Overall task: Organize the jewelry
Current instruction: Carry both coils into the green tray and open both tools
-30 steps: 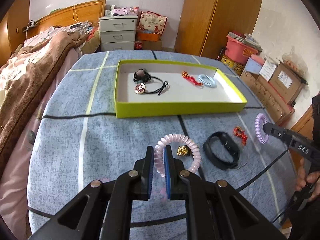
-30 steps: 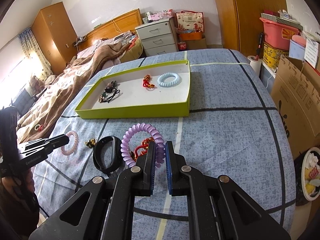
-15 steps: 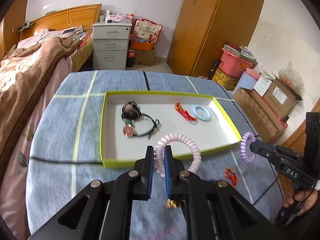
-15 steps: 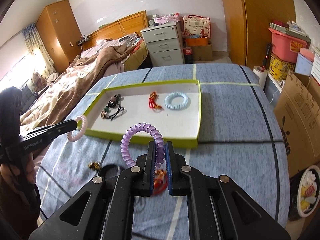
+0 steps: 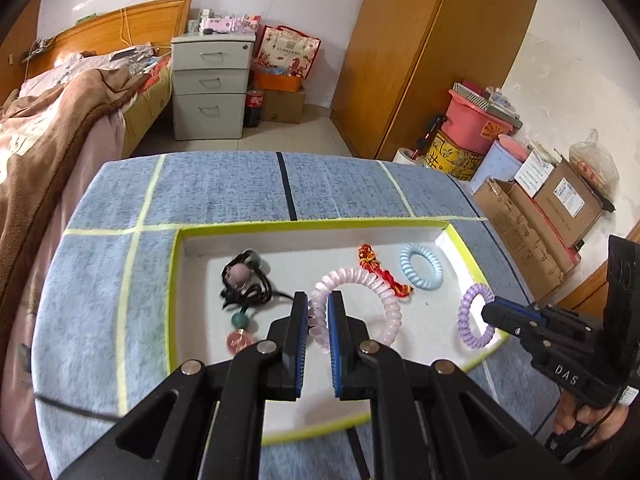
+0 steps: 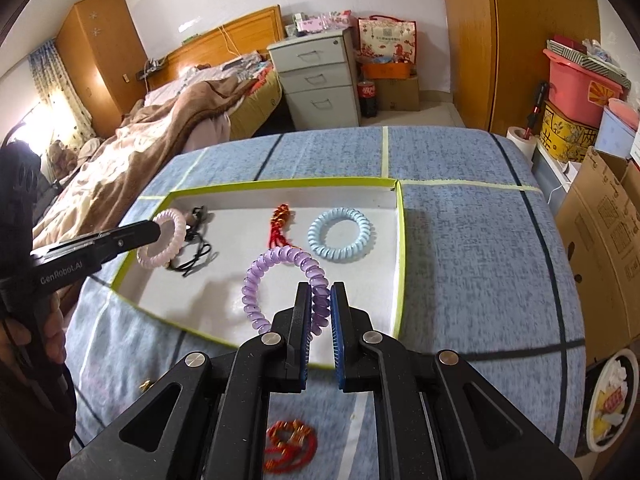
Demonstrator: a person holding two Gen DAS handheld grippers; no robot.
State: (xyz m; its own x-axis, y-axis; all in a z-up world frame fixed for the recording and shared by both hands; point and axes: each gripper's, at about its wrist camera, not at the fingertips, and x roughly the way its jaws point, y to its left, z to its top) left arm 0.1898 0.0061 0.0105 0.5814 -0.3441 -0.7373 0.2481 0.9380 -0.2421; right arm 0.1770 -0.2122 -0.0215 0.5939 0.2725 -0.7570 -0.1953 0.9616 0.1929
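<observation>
**Two curly rings ride over the tray**

The left gripper (image 5: 318,312) is clamped on the pink coil ring (image 5: 356,304). Its two pads squeeze the ring's left side, and the rest of the loop sticks up and out to the right of the claw. The right gripper (image 6: 320,306) is clamped on the purple coil ring (image 6: 280,284). That loop leans out to the left of its pads.

A second ago both rings were just off the blue cloth, and the tray sat far ahead of the claws. Now both claws have come forward and hang over the green-edged tray (image 5: 173,280). So the carrying part looks almost done. The next job, I think, is to go down a little and let go.

Just ahead of the left claw, inside the tray, lie a black hair tie with beads (image 5: 244,288) on the left and a red knot charm (image 5: 380,272) on the right. Past the charm is a light blue coil ring (image 5: 421,266). The white floor right under both claws is bare, so there is room for the rings.

Both rings look like soft, bumpy phone cords. They are shiny and springy.

Below the right claw, on the blue cloth (image 6: 480,240), another red charm (image 6: 290,446) is not yet in the tray.
</observation>
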